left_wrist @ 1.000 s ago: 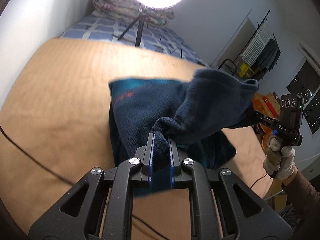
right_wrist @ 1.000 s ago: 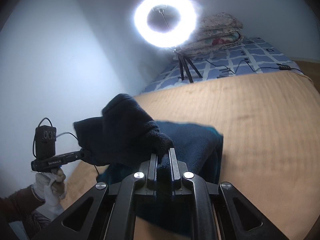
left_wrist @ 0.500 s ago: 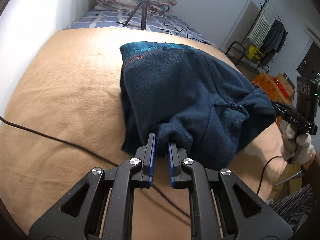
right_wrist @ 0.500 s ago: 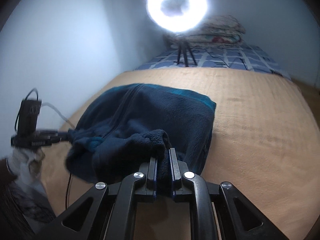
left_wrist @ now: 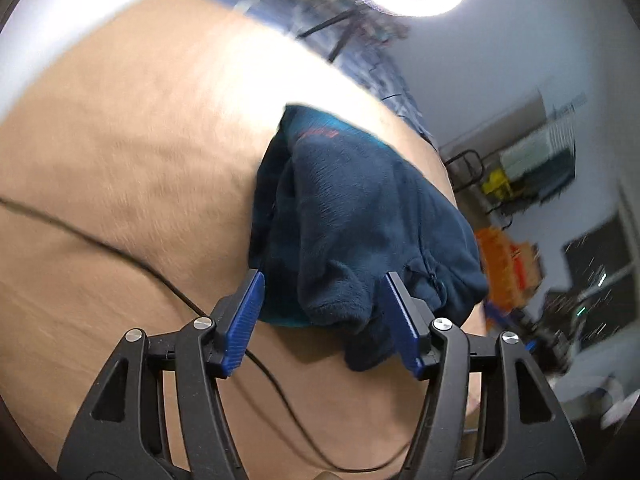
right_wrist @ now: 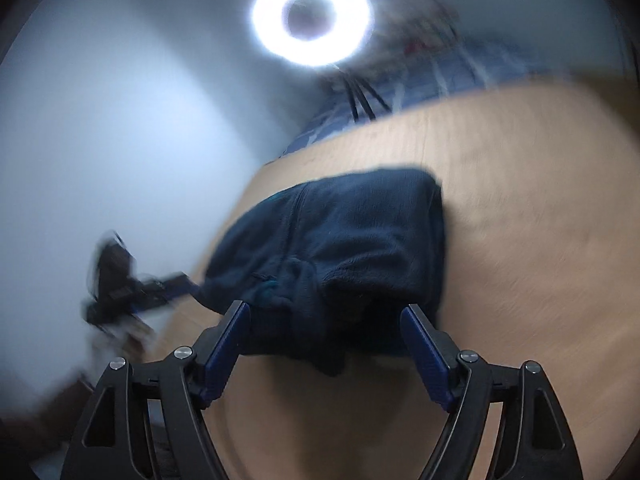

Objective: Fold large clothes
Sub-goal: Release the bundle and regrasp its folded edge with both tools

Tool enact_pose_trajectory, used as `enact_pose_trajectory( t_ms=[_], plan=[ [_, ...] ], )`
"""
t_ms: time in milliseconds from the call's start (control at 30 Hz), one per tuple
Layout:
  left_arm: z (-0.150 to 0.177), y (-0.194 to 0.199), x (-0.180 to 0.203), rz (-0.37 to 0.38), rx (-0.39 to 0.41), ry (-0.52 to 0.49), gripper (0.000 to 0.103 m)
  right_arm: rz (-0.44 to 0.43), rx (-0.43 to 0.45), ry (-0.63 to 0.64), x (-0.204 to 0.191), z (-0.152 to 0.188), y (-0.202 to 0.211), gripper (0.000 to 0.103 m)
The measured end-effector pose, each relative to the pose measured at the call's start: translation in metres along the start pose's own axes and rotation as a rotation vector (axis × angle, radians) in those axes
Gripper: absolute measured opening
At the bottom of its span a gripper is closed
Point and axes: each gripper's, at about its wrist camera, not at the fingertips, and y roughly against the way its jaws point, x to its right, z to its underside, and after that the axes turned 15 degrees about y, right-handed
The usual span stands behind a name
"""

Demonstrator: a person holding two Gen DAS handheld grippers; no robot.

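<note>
A dark navy fleece jacket (left_wrist: 360, 224) lies folded in a thick bundle on the tan bed cover (left_wrist: 140, 140); it also shows in the right wrist view (right_wrist: 340, 240). My left gripper (left_wrist: 324, 312) is open, its blue pads either side of the bundle's near corner, holding nothing. My right gripper (right_wrist: 326, 336) is open just in front of the bundle's near edge, holding nothing. The left gripper shows blurred at the left of the right wrist view (right_wrist: 120, 288).
A black cable (left_wrist: 120, 252) runs across the cover under my left gripper. A ring light (right_wrist: 310, 16) on a tripod stands at the far end by a blue checked bedspread (right_wrist: 420, 88). An orange box (left_wrist: 508, 268) and a clothes rack (left_wrist: 540, 160) stand at the right.
Both grippers carried the jacket's near half over and down onto the bundle, then opened and let go. Both have pulled back a little; the views are motion-blurred.
</note>
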Motion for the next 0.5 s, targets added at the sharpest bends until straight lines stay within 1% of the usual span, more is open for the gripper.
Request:
enact_pose_trajectory(
  t_ms=[33,67,100,133,167,200,233,267,300,367,433,500],
  plan=[
    [-0.002,-0.006,-0.005,0.015,-0.013,0.040,0.062,-0.029,-0.001,-0.064,0.006,0.004,-0.007,0.080],
    [-0.002,-0.011,-0.008,0.032,-0.023,0.070,0.062,-0.044,0.004,-0.094,0.009,0.006,-0.013,0.079],
    [-0.002,-0.016,-0.010,0.043,-0.027,0.084,0.058,-0.045,0.010,-0.107,0.010,0.008,-0.018,0.076],
    [-0.001,-0.021,-0.009,0.040,-0.028,0.082,0.032,-0.042,0.018,-0.115,0.011,0.010,-0.025,0.063],
    [-0.002,-0.024,-0.007,0.024,-0.030,0.075,0.011,-0.046,0.015,-0.122,0.012,0.010,-0.031,0.035],
    [0.000,-0.026,-0.004,0.002,-0.021,0.060,0.011,-0.058,-0.005,-0.143,0.013,0.011,-0.041,0.021],
    [0.003,-0.024,0.000,-0.014,0.001,0.038,0.010,-0.060,-0.022,-0.155,0.013,0.012,-0.045,0.013],
    [0.006,-0.021,0.005,-0.021,0.014,0.009,0.010,-0.053,-0.040,-0.167,0.012,0.013,-0.049,0.011],
    [0.010,-0.014,0.011,-0.031,0.028,-0.032,0.009,-0.049,-0.042,-0.154,0.006,0.013,-0.047,0.010],
    [0.017,-0.004,0.017,-0.042,0.037,-0.077,0.009,-0.042,-0.042,-0.107,-0.005,0.012,-0.036,0.009],
    [0.023,0.003,0.018,-0.062,0.045,-0.106,0.009,-0.043,-0.037,-0.068,-0.016,0.014,-0.019,0.009],
    [0.027,-0.002,0.013,-0.088,0.033,-0.114,0.009,-0.039,-0.033,-0.080,-0.015,0.022,-0.012,0.008]
  ],
)
